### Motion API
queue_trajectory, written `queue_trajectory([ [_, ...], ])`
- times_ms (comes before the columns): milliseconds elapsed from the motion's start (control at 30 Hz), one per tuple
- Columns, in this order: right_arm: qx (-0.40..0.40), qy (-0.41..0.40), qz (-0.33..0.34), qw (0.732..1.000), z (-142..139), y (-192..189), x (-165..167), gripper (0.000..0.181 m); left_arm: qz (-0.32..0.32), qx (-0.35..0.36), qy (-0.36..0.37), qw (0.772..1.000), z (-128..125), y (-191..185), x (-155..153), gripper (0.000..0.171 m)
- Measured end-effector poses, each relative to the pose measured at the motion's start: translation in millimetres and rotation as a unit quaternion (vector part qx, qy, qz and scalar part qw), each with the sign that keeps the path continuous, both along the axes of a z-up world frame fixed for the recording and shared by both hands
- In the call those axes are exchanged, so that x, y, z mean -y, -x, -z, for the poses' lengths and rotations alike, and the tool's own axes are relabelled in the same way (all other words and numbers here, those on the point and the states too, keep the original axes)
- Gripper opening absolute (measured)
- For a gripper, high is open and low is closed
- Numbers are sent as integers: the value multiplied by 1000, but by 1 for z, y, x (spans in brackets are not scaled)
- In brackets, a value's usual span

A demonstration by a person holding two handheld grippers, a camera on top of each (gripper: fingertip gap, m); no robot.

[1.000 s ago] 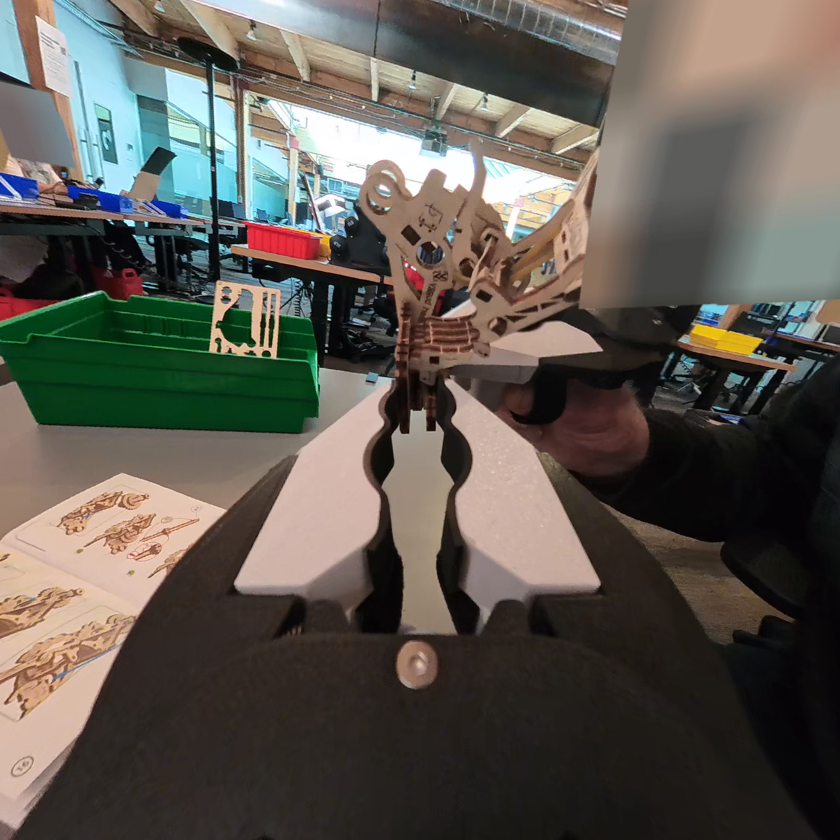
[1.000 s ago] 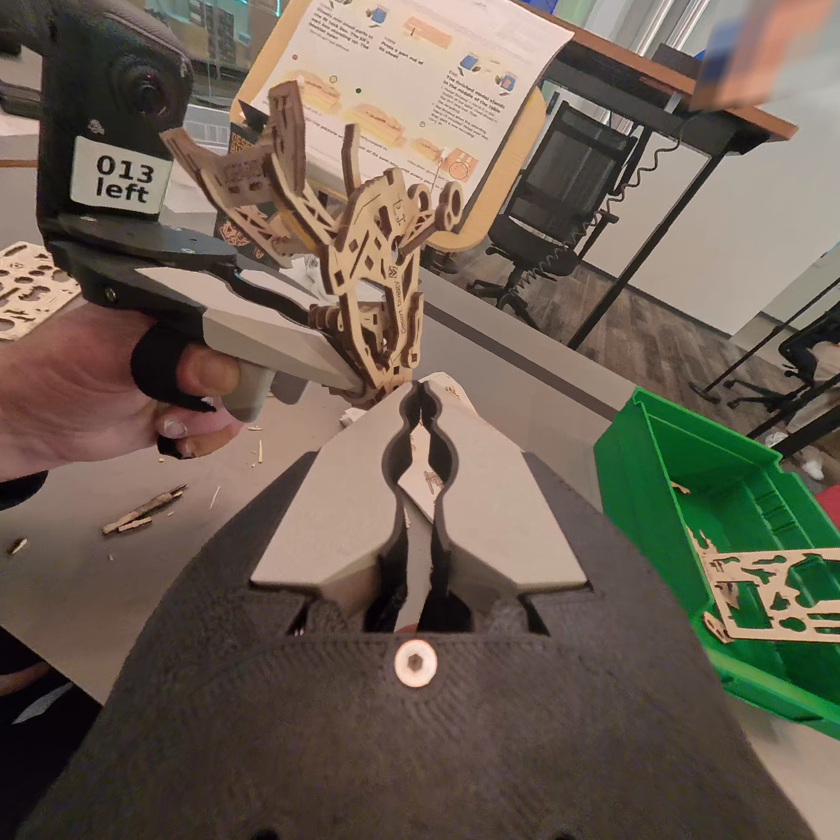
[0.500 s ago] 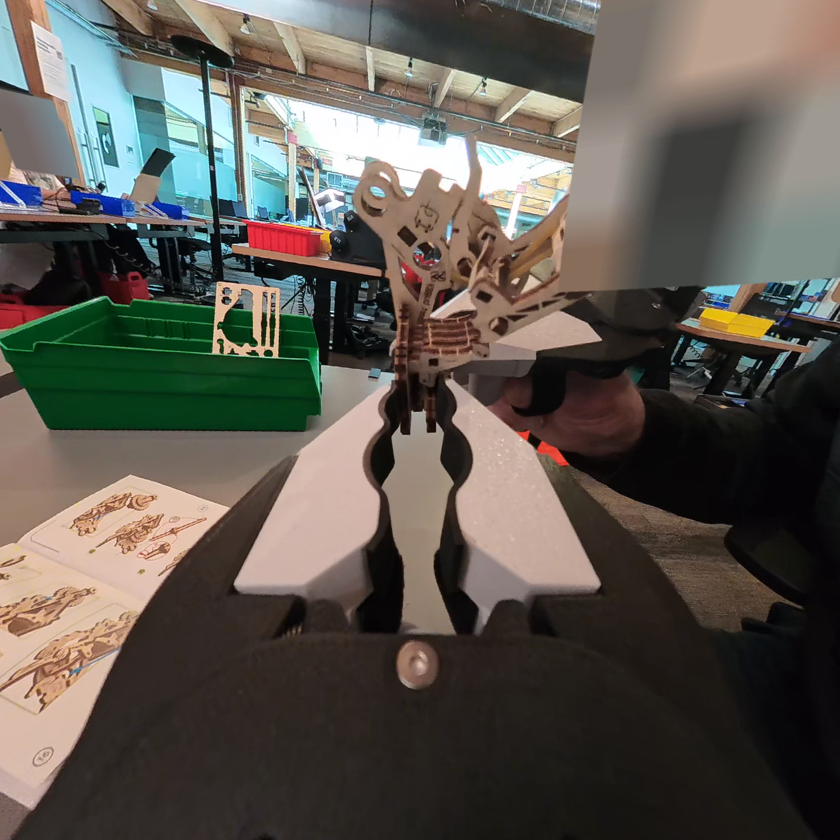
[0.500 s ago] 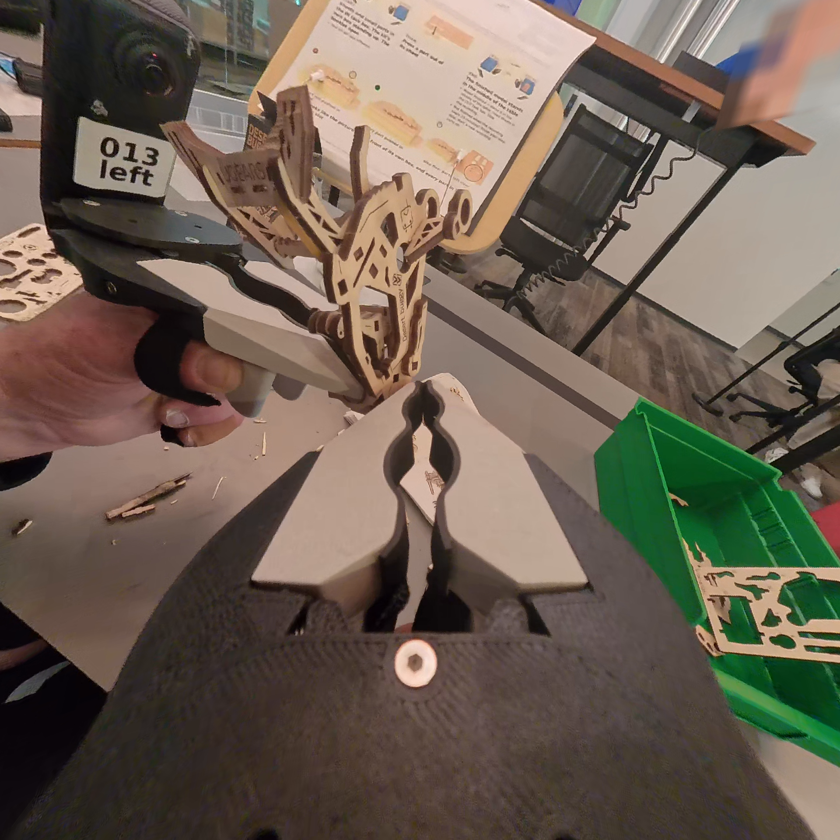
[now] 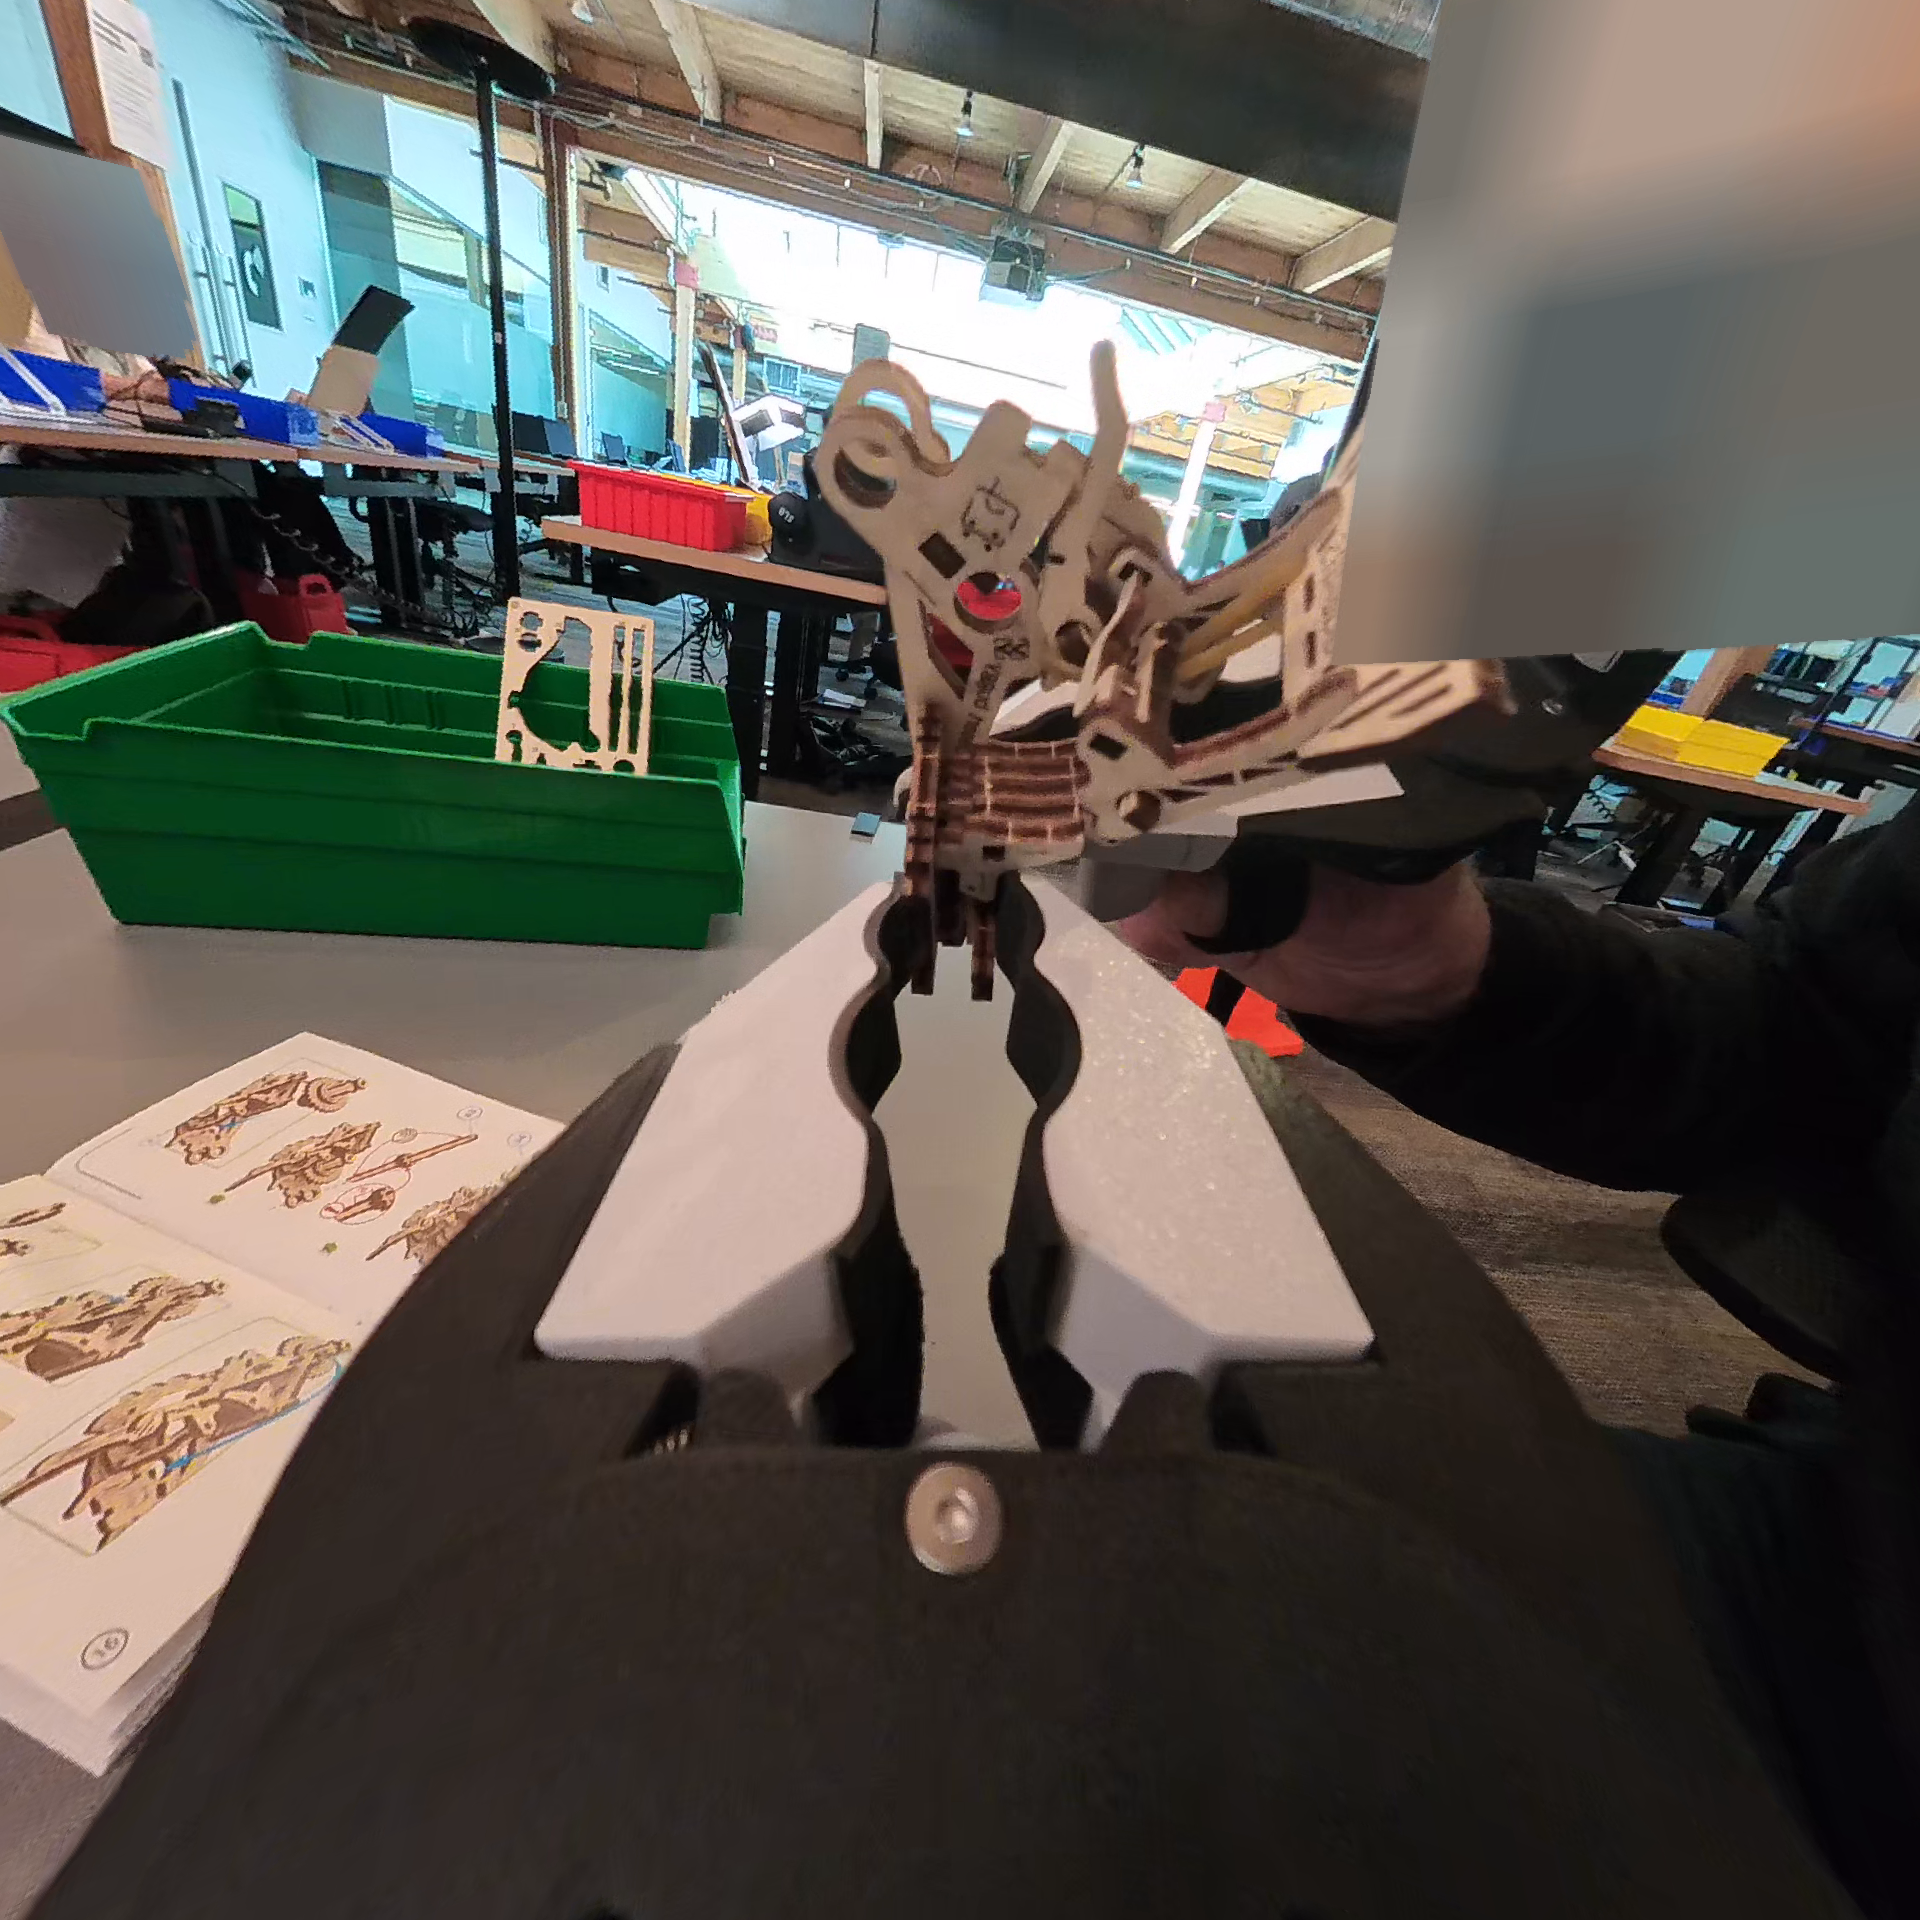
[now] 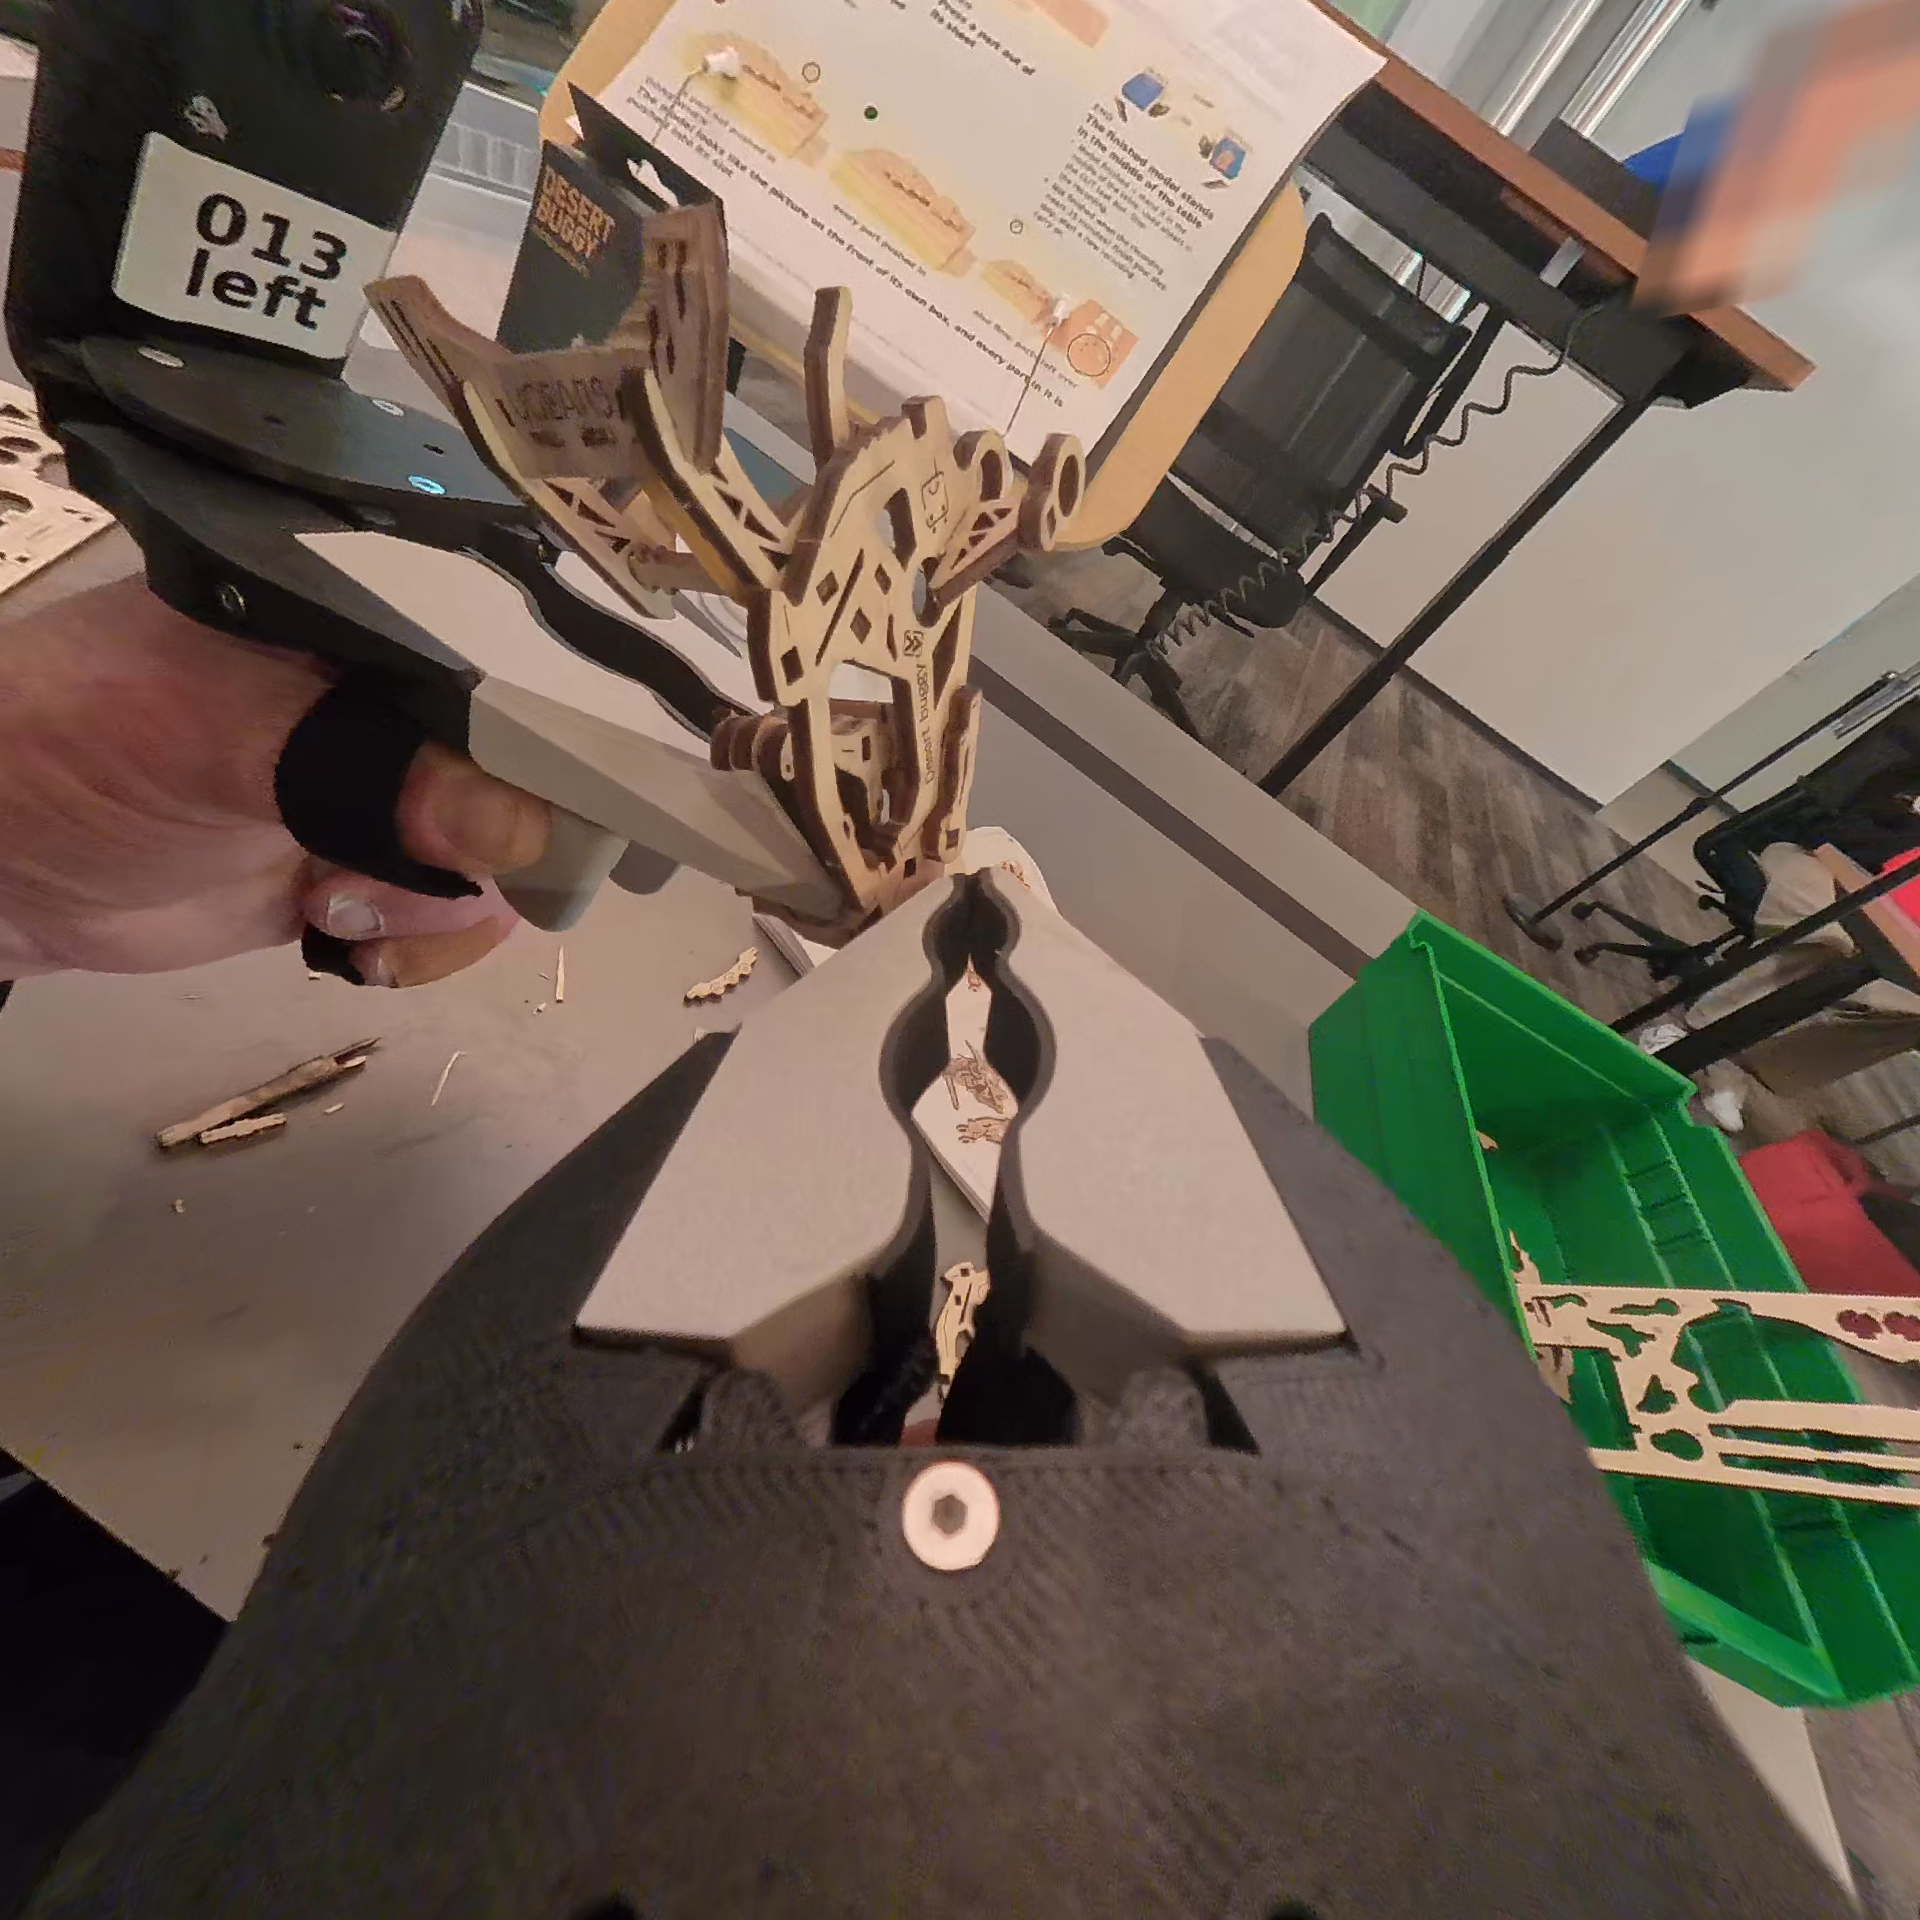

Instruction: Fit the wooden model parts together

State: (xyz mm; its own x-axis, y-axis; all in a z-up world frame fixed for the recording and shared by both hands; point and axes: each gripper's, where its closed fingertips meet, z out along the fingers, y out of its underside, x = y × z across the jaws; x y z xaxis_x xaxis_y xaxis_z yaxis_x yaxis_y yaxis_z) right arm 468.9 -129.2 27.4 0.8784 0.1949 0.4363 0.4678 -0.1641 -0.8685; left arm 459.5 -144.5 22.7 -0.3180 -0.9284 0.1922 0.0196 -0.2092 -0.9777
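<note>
A partly built wooden model (image 5: 997, 665) of layered laser-cut plywood is held up above the table between both grippers. My left gripper (image 5: 951, 920) is shut on the model's lower layered end, and the model rises above the fingertips. In the right wrist view the model (image 6: 862, 623) stands just past my right gripper (image 6: 971, 896), whose tips are pressed together at its bottom edge. The left gripper (image 6: 800, 873) comes in there from the left, held by a hand. The right gripper's fingers (image 5: 1278, 805) show from the right, behind the model.
A green bin (image 5: 416, 862) holding a punched wooden sheet (image 5: 577, 691) stands at the back left; it also shows in the right wrist view (image 6: 1455, 1049). An open instruction booklet (image 5: 208, 1247) lies on the table. Wood scraps (image 6: 260, 1101) lie near a propped instruction sheet (image 6: 987, 156). My two grippers' fingertips are within a few centimetres of each other.
Both grippers keep their hold on the model. The model and the two grippers have shifted and tilted only slightly.
</note>
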Motion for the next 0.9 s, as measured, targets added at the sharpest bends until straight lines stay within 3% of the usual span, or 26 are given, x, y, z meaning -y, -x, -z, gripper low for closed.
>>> queue_trajectory([
  [167, -55, 3, 6, 998, 3, -9, -7, 0, -15, -19, 7, 1000, 3, -7, -9, 13],
  [267, -103, 19, 2, 995, 2, -22, -10, 0, -30, -1, 84, 996, -4, -3, -31, 13],
  [367, -136, 40, -37, 989, 7, -27, -6, 25, -20, -23, 156, 987, 4, -5, -37, 13],
  [467, -101, 45, -92, 990, 14, -6, -2, 33, -9, -36, 202, 979, 7, -10, -33, 13],
  [767, -26, 26, -50, 998, 20, -13, -5, 5, 25, -75, 283, 956, 11, -17, -15, 14],
  [833, -39, 35, -55, 997, 20, -15, -4, 1, 40, -80, 292, 952, 10, -18, -9, 19],
  [900, -102, 54, -77, 990, 20, -14, -2, 0, 42, -68, 291, 953, 5, -17, -7, 24],
])
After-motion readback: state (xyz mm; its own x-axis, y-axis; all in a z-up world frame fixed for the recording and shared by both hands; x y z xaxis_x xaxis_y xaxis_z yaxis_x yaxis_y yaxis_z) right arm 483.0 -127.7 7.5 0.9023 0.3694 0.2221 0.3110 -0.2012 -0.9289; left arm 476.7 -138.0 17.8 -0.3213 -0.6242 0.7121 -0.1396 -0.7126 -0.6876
